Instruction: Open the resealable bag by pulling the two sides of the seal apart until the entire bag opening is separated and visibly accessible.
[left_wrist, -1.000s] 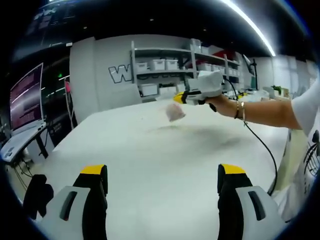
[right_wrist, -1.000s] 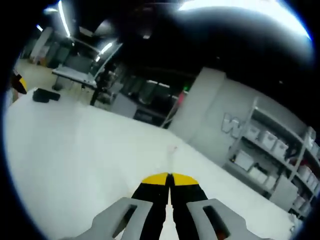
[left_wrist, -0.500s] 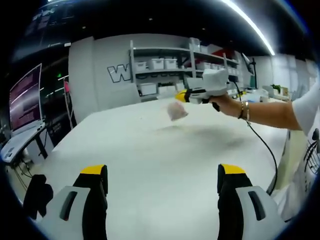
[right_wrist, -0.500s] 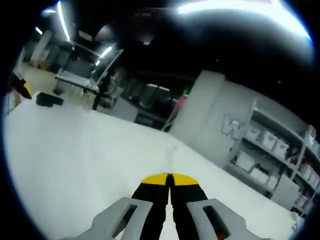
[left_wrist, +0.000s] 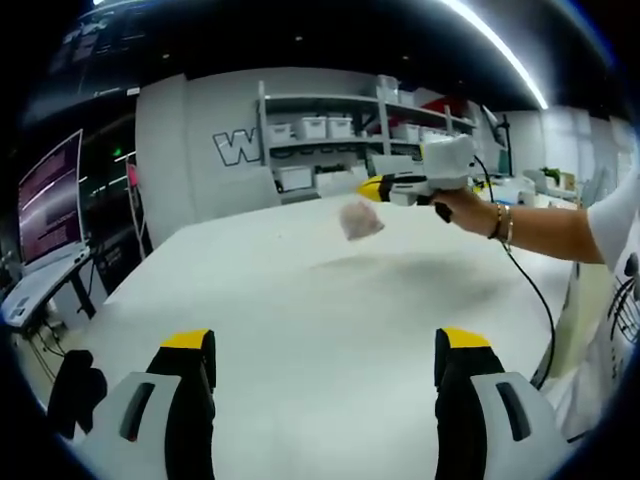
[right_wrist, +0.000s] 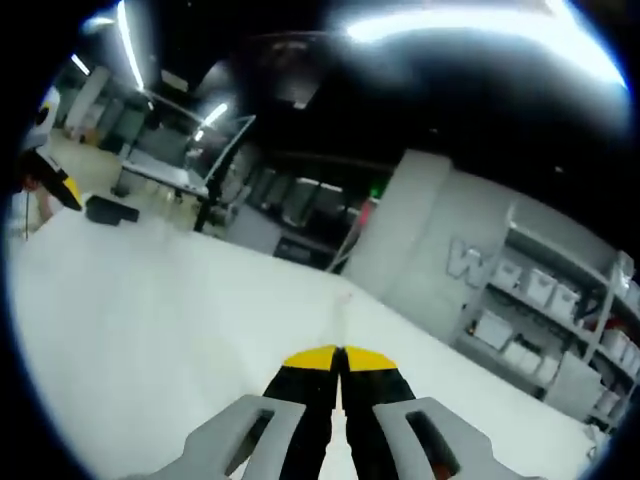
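Bag held up over the table by the right gripper.

The small pale bag (left_wrist: 360, 219) hangs from the tip of the right gripper (left_wrist: 372, 188), above the white table (left_wrist: 330, 320) and clear of it; a hand (left_wrist: 462, 205) holds that gripper. In the right gripper view its jaws are pressed together, a thin clear edge between them. The left gripper (left_wrist: 325, 345) is low over the near table, jaws wide apart and holding nothing. Shelves (left_wrist: 340, 130) stand behind.
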